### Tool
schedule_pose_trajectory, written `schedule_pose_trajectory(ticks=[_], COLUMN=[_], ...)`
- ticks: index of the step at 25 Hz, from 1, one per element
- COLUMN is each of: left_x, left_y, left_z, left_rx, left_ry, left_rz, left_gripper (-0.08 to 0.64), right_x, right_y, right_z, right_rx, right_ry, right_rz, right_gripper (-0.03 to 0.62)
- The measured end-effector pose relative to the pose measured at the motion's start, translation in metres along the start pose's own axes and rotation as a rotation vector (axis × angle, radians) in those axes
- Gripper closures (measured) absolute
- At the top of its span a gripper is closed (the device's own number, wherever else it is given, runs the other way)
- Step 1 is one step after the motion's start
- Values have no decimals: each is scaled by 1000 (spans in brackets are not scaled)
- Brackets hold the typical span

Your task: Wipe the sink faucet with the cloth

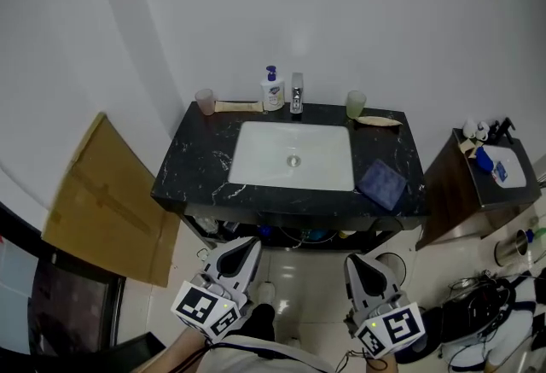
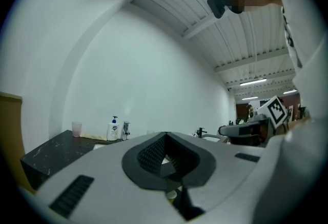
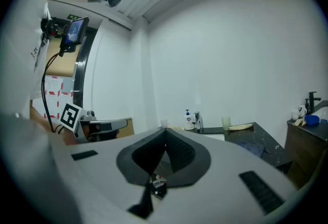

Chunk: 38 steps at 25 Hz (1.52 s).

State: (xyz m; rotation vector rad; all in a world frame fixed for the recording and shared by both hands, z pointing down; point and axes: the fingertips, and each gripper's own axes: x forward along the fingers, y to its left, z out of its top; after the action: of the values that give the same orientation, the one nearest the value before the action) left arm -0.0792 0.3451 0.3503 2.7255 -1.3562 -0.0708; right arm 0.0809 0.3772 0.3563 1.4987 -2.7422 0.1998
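Observation:
The chrome faucet [image 1: 296, 95] stands at the back of the white sink [image 1: 256, 160] in a black marble counter [image 1: 192, 162]. The folded blue cloth [image 1: 382, 183] lies on the counter's front right corner. Both grippers hang level, well short of the counter, low in the head view. My left gripper [image 1: 252, 241] is shut with nothing in it, and so is my right gripper [image 1: 354, 262]. In the left gripper view the left gripper [image 2: 164, 136] points toward the faucet [image 2: 125, 129] far off. In the right gripper view, past the right gripper [image 3: 165, 131], stand the faucet [image 3: 197, 121] and the cloth [image 3: 254, 148].
A soap bottle [image 1: 272, 90] stands left of the faucet, a pink cup [image 1: 205, 101] at the back left, a green cup [image 1: 356, 103] at the back right. Cardboard [image 1: 107, 201] leans left of the vanity. A brown side cabinet [image 1: 465, 183] with small items stands at the right.

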Motion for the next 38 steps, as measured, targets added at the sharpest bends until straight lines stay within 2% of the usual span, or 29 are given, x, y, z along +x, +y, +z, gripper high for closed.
schedule_pose_trajectory(ticks=[6,11,18,23,30,34,38], left_x=[61,112,162,193,228,254,292], left_y=[59,104,138,136,121,97,64], left_z=[8,18,30,27,11,-2,-18], left_rx=[-38,-13,-13,-32,-11,-9,1], left_ry=[-2,18,11,32,66,94,129], left_rz=[-38,-101,-171,-193,-180,-250,-354], left_gripper=[563,563,561,563,563,563,563], right_x=[74,133,188,204,208,201,184], right_y=[-28,-52,-72,-93,-126,-158,-195], right_z=[16,28,43,44,32,29,17], right_rx=[2,12,3,18,29,30,26], right_ry=[-4,-6,-10,1,14,16,45], right_rz=[-43,-89,-119,-107,-69,-108,-187], right_gripper=[595,595,595,595,595,595,595])
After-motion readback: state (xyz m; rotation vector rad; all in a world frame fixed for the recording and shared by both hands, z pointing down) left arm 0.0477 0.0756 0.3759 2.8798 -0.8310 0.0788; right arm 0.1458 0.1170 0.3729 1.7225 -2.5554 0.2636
